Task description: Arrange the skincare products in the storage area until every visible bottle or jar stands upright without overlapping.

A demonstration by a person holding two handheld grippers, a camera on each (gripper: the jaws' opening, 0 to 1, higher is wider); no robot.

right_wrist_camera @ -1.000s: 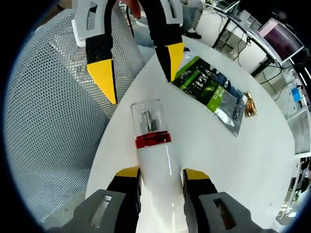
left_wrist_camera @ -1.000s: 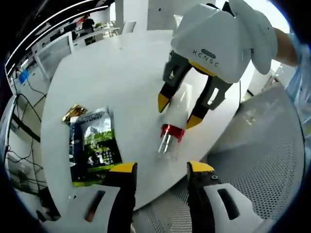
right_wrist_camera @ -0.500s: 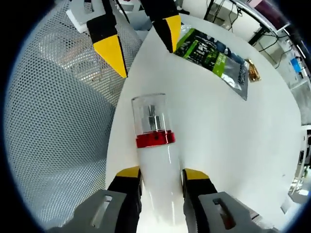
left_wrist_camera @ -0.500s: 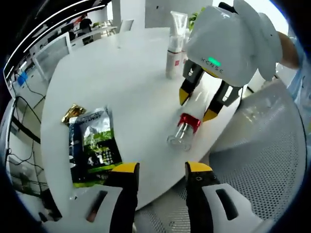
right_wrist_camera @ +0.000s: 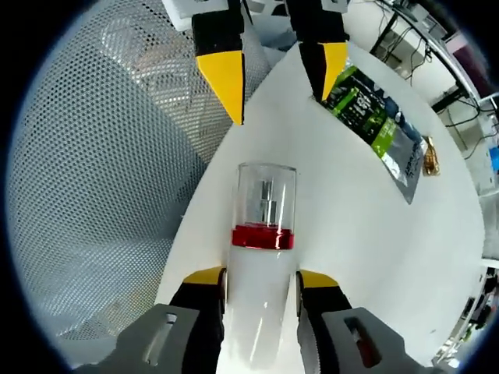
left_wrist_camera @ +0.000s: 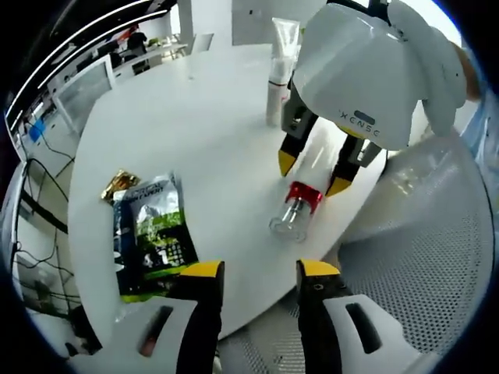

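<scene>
Left gripper point(left_wrist_camera: 256, 269) hovering with jaws apart over the white tabletop point(left_wrist_camera: 187, 132) edge, right gripper point(left_wrist_camera: 313, 173) clamping a tilted white pump bottle point(left_wrist_camera: 296, 212), tube point(left_wrist_camera: 279, 70) standing beyond, green pouch point(left_wrist_camera: 151, 234) lying nearby, right gripper point(right_wrist_camera: 260, 275) squeezing the bottle point(right_wrist_camera: 260, 273) body.

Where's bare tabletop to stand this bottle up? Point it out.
Widest free patch: the white table between the green pouch and the upright tube. Crowded along the near edge, where the right gripper, shut on the pump bottle, works beside the mesh chair and the open left gripper.
</scene>
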